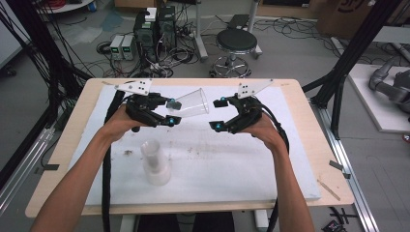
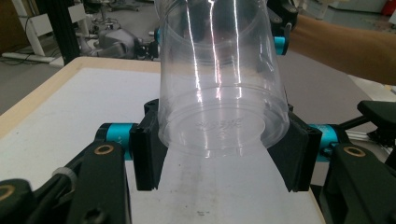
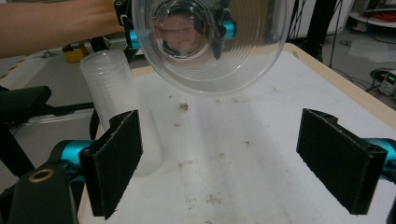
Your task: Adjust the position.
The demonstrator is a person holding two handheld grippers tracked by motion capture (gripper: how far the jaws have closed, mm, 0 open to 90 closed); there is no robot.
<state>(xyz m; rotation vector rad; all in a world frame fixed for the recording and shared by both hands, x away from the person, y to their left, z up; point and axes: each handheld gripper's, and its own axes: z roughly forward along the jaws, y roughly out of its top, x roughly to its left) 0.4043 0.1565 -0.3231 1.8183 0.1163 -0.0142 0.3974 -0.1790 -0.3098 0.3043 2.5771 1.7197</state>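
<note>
A white surface, stained, is sitting amid floor cables and a stool. Above the cup stack, left fingers are pinching a cup; right fingers are spreading. The cup's rim is cut off.

One clear cup, one stack of cups, two grippers, one stool.

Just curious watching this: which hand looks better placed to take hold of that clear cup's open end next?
Probably the right gripper: its jaws stand open, facing the clear cup's mouth. The left gripper already clamps its base.
</note>
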